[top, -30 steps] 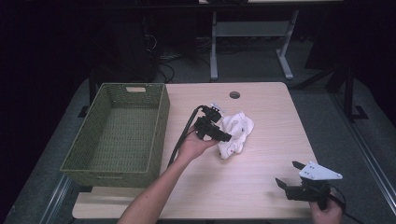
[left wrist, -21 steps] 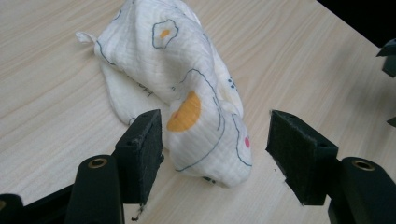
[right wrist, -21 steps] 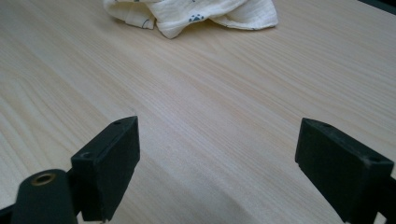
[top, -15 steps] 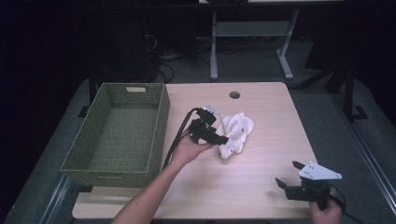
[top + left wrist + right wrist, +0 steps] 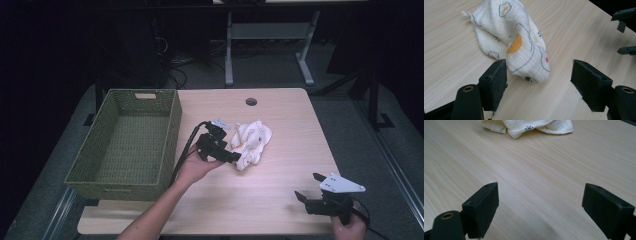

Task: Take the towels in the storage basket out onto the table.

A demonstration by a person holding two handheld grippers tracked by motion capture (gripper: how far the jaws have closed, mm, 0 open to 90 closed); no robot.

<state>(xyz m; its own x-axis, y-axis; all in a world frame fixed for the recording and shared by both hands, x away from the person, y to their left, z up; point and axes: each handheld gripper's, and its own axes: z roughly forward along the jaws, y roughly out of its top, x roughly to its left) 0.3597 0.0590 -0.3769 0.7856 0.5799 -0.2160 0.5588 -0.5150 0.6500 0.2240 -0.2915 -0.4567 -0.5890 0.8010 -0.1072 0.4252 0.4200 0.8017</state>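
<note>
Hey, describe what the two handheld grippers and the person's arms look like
Both are black. The left gripper trails a black cable; its jaws carry blocky dark pads with a felt-like face. The right gripper bears a grey three-cornered plate on top. The forearm is bare, with no sleeve in view.

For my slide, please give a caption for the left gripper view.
Left gripper, jaws just opening, faces a crumpled printed cloth on the wooden table.
</note>
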